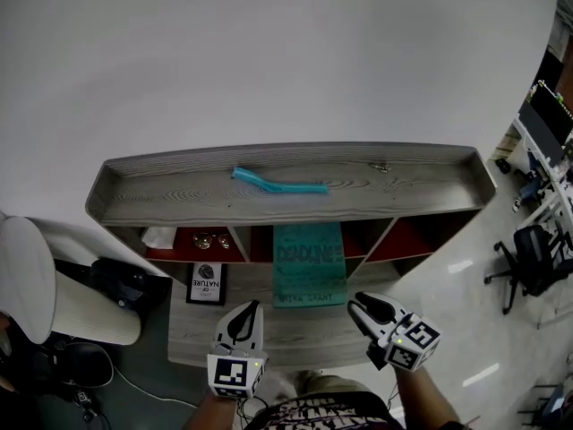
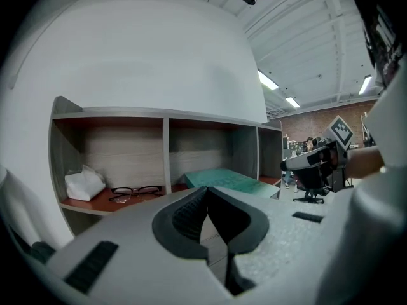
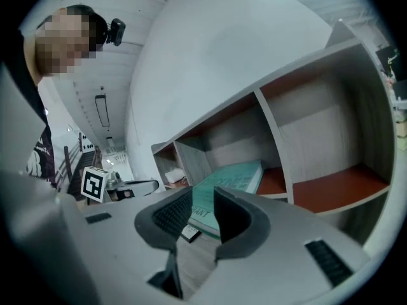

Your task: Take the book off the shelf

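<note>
Where the grey shelf [image 1: 125,206] stands against the white wall, its leftmost compartment holds a crumpled white tissue [image 1: 159,236] and, just beside it, a pair of dark-framed glasses [image 1: 210,239], both on the red floor of that compartment. Below them, on the wooden ledge in front, lies a small black card [image 1: 206,282]. The left gripper [image 1: 250,305] hovers over the near edge of that ledge with its jaws closed together and nothing between them, well short of the compartments. On the shelf's top board rests a thin blue strip [image 1: 277,184], lying roughly along its length. The teal book [image 1: 309,262] lies flat in the middle compartment, cover up, its back end inside and its front end sticking out onto the ledge, between the two grippers and touched by neither. The right gripper [image 1: 354,302] hangs near the book's right front corner, its jaws slightly apart and gripping nothing; the book's edge shows through the gap from behind. Further right are two more red-floored compartments, and off on the shiny floor stands a black office chair [image 1: 528,262].
</note>
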### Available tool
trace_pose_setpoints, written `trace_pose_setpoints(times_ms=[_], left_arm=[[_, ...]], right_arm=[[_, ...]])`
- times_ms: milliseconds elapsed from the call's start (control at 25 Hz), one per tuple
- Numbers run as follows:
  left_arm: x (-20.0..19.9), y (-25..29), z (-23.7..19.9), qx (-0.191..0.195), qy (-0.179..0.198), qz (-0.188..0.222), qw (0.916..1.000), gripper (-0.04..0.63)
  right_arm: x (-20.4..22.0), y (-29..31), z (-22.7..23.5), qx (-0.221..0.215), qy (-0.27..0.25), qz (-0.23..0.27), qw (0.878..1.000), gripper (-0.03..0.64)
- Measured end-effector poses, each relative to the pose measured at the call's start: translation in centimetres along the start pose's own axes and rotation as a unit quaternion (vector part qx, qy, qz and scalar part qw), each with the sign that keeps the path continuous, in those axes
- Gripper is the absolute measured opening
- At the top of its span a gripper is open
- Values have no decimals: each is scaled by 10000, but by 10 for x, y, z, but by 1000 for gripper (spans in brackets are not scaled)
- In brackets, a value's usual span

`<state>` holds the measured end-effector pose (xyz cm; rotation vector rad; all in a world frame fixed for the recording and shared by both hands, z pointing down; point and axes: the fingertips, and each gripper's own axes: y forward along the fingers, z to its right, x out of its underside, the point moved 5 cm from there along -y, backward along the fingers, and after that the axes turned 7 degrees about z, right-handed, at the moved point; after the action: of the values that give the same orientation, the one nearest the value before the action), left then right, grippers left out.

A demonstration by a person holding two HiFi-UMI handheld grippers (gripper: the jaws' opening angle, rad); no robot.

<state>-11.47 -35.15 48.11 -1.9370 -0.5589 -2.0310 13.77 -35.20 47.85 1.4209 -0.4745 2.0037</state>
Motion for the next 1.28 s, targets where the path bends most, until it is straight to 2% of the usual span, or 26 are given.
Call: trace_pose_setpoints(times_ms=[200,440,560,760,840,1080,1200,1280], left_arm=[[-3,23,5,9,-62,-105,9999,6],[-7,46,5,-120,-27,-120,9999,6],[-1,54,9,-125,-59,-194,9997,6],[8,67,11,-104,172,-412,9990,6],[10,72,12,-112,125,-424,9990,6],[19,82,18,-76,-29,-526,9986,6],[18,85,20,-20,48,-546,9985,6],[16,84,19,-55,85,-533,9985,6]], right_arm=[[7,15,21,-236,504,-320,9979,243],[18,36,47,-447,1242,-553,9897,339],[23,46,57,-528,1494,-676,9851,353],[37,63,68,-819,2009,-996,9711,396],[41,70,71,-855,2126,-1121,9669,403],[52,85,69,-1071,2500,-1400,9521,402],[59,93,70,-1177,2657,-1366,9471,400],[62,95,69,-1228,2850,-1347,9410,372]])
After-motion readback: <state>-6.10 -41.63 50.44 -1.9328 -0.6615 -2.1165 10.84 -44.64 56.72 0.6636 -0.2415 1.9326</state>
